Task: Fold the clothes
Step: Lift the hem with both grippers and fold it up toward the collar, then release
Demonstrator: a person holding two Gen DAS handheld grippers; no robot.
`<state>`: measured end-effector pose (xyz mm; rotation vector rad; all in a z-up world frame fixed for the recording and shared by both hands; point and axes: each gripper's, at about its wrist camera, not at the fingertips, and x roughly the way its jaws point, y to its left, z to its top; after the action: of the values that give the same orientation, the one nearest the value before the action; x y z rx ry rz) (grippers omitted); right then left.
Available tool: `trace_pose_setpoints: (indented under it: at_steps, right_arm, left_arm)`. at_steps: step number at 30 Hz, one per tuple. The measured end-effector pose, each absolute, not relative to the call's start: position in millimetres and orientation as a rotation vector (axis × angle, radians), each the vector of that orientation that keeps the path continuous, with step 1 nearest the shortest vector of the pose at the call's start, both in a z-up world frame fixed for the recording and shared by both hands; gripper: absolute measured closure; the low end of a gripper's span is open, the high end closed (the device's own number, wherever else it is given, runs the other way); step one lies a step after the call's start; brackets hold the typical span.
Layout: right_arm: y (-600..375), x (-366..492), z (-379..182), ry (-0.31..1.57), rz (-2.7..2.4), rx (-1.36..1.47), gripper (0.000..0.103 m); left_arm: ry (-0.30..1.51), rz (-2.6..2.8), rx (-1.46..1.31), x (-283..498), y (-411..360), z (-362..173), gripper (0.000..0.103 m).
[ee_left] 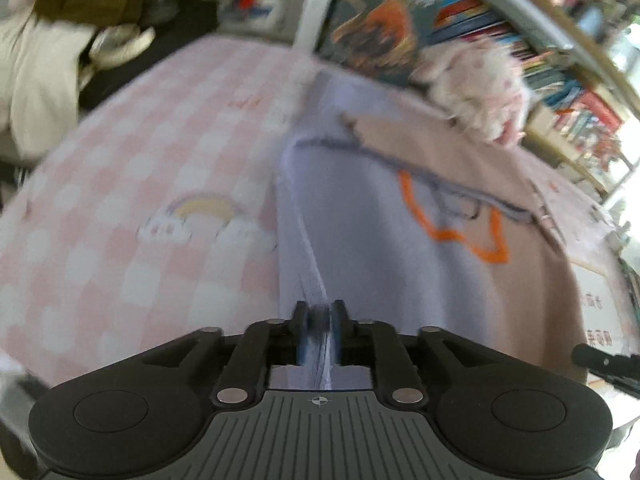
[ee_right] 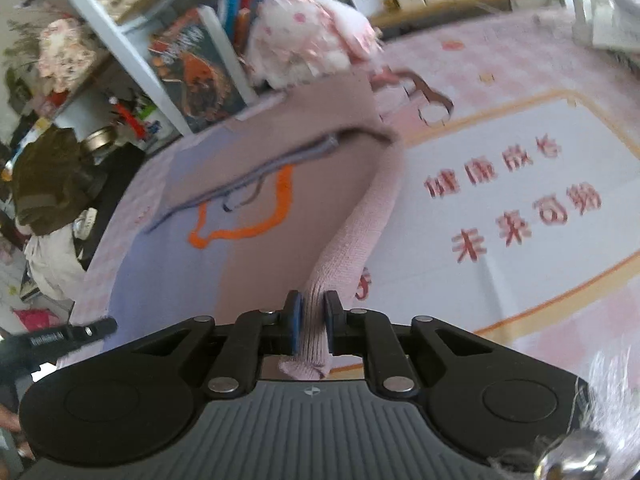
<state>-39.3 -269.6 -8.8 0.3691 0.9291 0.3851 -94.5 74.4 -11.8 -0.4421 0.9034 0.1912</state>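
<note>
Pinching a thin ridge of lilac cloth, the left gripper has its blue pads pressed onto the near edge of the sweatshirt, which lies across the pink checked blanket, toward its right side in the left wrist view. That fabric looks light, soft and limp, so my guess is it will sag and trail unless both corners travel together; hem and cuff look like the sensible holds. This gripper tilts steeply down at the cloth.

Over to the right wrist view: the right gripper is clamped on the ribbed pink sleeve cuff, the sleeve arching up off the body with its orange outline print. It slopes down too, with the cuff's end poking out behind the pads. A fluffy pink garment sits at the blanket's far edge
</note>
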Motion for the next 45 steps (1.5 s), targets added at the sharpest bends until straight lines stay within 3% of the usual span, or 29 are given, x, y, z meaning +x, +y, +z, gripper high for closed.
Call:
trace_pose_setpoints:
  at_steps: [1,4,13,14,15,16,18,22,45]
  right_arm:
    - [-270.2,-38.6,-10.7,0.937,0.382,0.379,0.082]
    - [-272.9,-37.1,-17.1,0.961,0.377,0.413,0.064]
    - [-280.1,-40.1,-33.2,1.015,0.364,0.494,0.064]
    - [-283.7,-38.4,-34.5,1.012,0.353,0.533,0.064]
    - [-286.8,-36.3,-36.1,1.014,0.343,0.564,0.065]
    - [-289.0,-33.9,-37.7,1.02,0.333,0.585,0.073]
    - [-291.2,-30.1,-40.2,1.038,0.324,0.591,0.088]
    - [-296.6,-32.3,-41.4,1.047,0.321,0.586,0.093]
    - [-339.8,-94.3,-31.6,1.042,0.344,0.597,0.093]
  left_arm:
    - [0.914,0.197,-0.462,-95.5,77.5,-14.5,0.065]
    - [0.924,0.202,-0.511,-101.1,85.3,-18.6,0.06]
    - [0.901,0.178,-0.597,-106.4,89.4,-24.3,0.066]
    - [0.897,0.18,-0.608,-105.9,90.0,-25.0,0.071]
    - [0.897,0.18,-0.618,-105.1,90.6,-26.0,0.083]
    - [0.903,0.178,-0.626,-104.0,91.2,-27.4,0.093]
    - [0.906,0.174,-0.637,-104.2,92.8,-29.0,0.098]
    - [0.901,0.187,-0.671,-109.0,96.3,-30.5,0.099]
    - [0.897,0.173,-0.756,-175.0,69.1,-23.9,0.099]
